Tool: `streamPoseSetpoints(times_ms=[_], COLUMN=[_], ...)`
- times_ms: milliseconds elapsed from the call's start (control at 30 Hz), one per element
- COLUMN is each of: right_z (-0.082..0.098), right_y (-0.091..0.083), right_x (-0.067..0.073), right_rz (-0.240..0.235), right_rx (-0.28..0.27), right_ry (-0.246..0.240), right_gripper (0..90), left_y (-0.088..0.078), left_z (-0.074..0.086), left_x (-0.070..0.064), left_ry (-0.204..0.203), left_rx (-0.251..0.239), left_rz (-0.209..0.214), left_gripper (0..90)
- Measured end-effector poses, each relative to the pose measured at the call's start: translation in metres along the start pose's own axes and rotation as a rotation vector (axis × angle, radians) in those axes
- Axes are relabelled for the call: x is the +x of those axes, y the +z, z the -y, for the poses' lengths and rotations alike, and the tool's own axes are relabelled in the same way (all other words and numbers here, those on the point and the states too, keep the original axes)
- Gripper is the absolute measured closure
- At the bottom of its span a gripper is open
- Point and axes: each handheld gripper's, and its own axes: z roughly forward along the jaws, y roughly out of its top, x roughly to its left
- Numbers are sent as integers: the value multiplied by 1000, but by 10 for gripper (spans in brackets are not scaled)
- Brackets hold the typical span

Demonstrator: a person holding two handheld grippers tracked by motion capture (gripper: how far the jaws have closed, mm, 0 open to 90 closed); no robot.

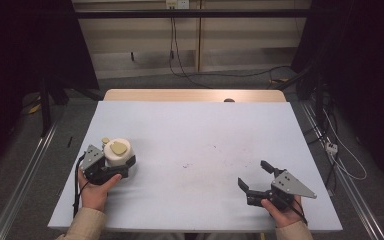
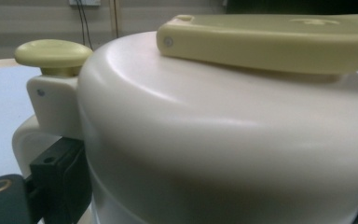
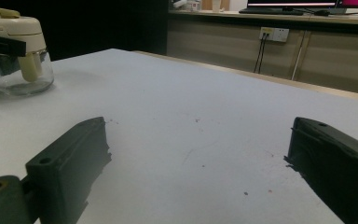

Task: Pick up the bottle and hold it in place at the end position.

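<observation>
A glass jar (image 1: 118,149) with a cream lid stands on the left of the table. The lid carries a pale yellow-green flap (image 2: 279,39) on top and a round button (image 2: 52,52) at its side. My left gripper (image 1: 119,161) is shut on the jar, its black jaws pressed against the lid's sides; one jaw shows beside the lid in the left gripper view, where the left gripper (image 2: 209,200) sits right up against the jar. In the right gripper view the jar (image 3: 17,53) stands far off at the upper left. My right gripper (image 1: 253,173) (image 3: 200,154) rests open on the right, holding nothing.
A pale blue-white mat (image 1: 195,130) covers the table, with faint specks (image 1: 215,159) near its middle. A strip of bare wood (image 1: 180,95) with a small brown thing (image 1: 228,100) runs along the far edge. Cables and a power strip (image 1: 331,147) lie on the floor.
</observation>
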Motion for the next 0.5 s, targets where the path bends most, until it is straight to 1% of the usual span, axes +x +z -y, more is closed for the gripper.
streamPoseSetpoints(times_ms=[233, 433, 467, 500], right_z=[-1, -1, -1, -1], right_y=[1, 2, 2, 2], right_x=[1, 1, 1, 1], right_rz=[-2, 1, 0, 0], right_rx=[-2, -1, 1, 3], right_ry=[-8, -8, -7, -9], right_gripper=[46, 44, 44, 43], left_y=[3, 7, 7, 7], left_z=[-6, -11, -12, -13], left_x=[-6, -9, -8, -8], left_ry=[-9, -9, -3, -6], left_rx=[-16, -38, -36, -35], left_rz=[21, 17, 16, 15], left_gripper=[63, 63, 64, 63])
